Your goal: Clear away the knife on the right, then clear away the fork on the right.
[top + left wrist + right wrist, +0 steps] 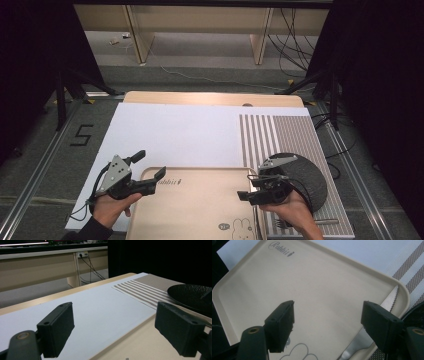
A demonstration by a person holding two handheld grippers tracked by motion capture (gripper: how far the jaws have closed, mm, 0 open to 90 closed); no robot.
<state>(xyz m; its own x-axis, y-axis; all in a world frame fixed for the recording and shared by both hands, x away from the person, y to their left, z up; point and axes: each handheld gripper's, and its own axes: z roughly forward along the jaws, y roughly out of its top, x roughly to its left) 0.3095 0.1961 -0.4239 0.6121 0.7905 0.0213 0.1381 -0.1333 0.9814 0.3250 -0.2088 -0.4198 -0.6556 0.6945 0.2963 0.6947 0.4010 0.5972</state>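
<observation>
High view: beige plastic tray with a rabbit print (200, 205) lies on the tabletop (210, 98) at the near edge, overlapping a white sheet (175, 135). Left gripper (149, 172) sits at the tray's left rim, fingers released, nothing between them. Right gripper (248, 186) hovers over the tray's right edge, fingers spread, empty. Right gripper view adds a serrated metal knife (392, 300) lying on the tray's right side. Left gripper view shows a black textured plate (192, 296) on a striped grey placemat (145, 288), just beside the tray.
</observation>
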